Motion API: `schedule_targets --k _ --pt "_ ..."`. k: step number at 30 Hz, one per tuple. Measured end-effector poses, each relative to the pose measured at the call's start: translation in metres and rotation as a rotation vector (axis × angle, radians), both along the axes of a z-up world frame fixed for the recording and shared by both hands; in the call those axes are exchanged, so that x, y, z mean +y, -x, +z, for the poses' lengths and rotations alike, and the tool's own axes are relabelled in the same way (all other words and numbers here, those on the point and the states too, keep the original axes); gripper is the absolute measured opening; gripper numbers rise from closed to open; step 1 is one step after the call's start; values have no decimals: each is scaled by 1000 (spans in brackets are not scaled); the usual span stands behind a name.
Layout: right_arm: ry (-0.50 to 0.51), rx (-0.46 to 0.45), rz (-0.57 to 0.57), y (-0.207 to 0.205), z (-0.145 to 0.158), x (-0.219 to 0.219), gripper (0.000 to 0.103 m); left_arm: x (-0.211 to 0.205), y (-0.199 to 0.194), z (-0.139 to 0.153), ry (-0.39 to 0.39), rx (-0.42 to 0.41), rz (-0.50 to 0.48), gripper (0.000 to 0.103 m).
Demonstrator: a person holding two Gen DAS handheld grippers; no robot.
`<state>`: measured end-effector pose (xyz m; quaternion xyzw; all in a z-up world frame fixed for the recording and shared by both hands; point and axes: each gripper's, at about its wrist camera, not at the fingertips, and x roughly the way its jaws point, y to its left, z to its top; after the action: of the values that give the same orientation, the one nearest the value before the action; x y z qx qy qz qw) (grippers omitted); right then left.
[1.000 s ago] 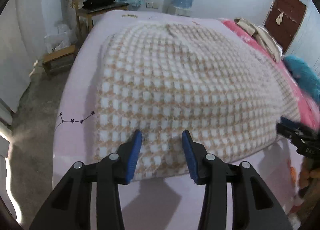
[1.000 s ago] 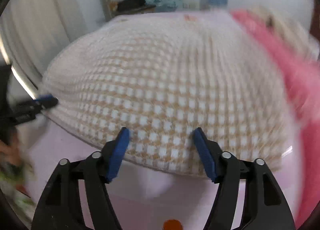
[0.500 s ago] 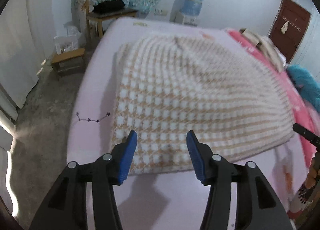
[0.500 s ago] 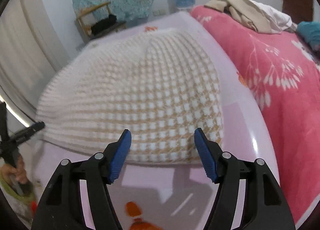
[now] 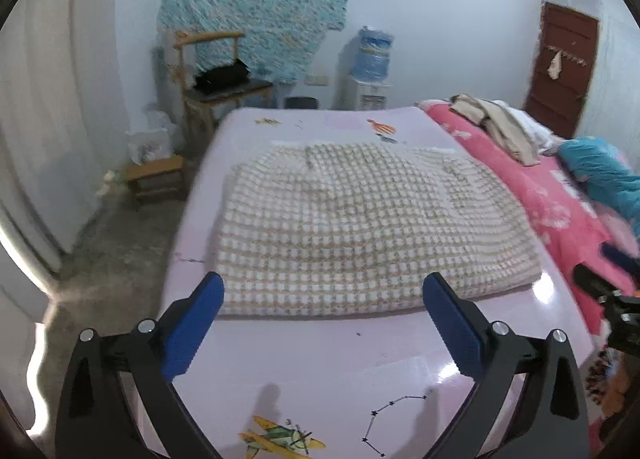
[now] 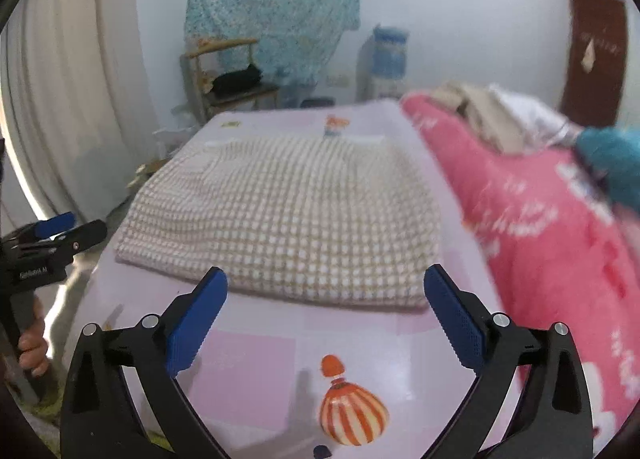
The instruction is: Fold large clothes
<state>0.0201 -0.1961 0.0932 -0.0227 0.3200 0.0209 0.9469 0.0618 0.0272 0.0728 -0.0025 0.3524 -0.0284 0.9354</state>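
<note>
A white and tan checked knit garment (image 5: 368, 227) lies folded flat on the lilac sheet (image 5: 320, 359) of the bed; it also shows in the right wrist view (image 6: 288, 219). My left gripper (image 5: 323, 299) is open and empty, held back from the garment's near edge and above the sheet. My right gripper (image 6: 326, 295) is open and empty, also back from the near edge. Each gripper shows at the edge of the other's view, the right one (image 5: 608, 283) and the left one (image 6: 52, 235).
A pink flowered quilt (image 6: 560, 243) with a pile of beige clothes (image 5: 500, 123) and a teal bundle (image 5: 600, 171) lies to the right. A wooden chair (image 5: 216, 71), a low stool (image 5: 156, 175) and a water dispenser (image 5: 372, 67) stand by the far wall.
Both grippers have opened wider and pulled back and up from the garment's near edge. The garment now lies flat and untouched.
</note>
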Motion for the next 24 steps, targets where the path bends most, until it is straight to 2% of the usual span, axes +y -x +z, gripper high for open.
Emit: schedule_targets --k 4,10,13,17,24 --pt "16 -44 -58 3 9 4 95 -9 4 6 -67 -20 51 98" --pt "-9 23 -50 -5 -2 15 95 -9 2 0 -54 35 120 98" --pt "-16 66 -49 -11 -10 20 95 -12 -3 -10 -23 102 108 98" --pt "-25 130 -47 -17 -21 24 95 -21 -8 -25 -50 175 107 98" --pt "-17 194 -44 -23 -35 27 95 -34 -9 -36 -92 212 78 98"
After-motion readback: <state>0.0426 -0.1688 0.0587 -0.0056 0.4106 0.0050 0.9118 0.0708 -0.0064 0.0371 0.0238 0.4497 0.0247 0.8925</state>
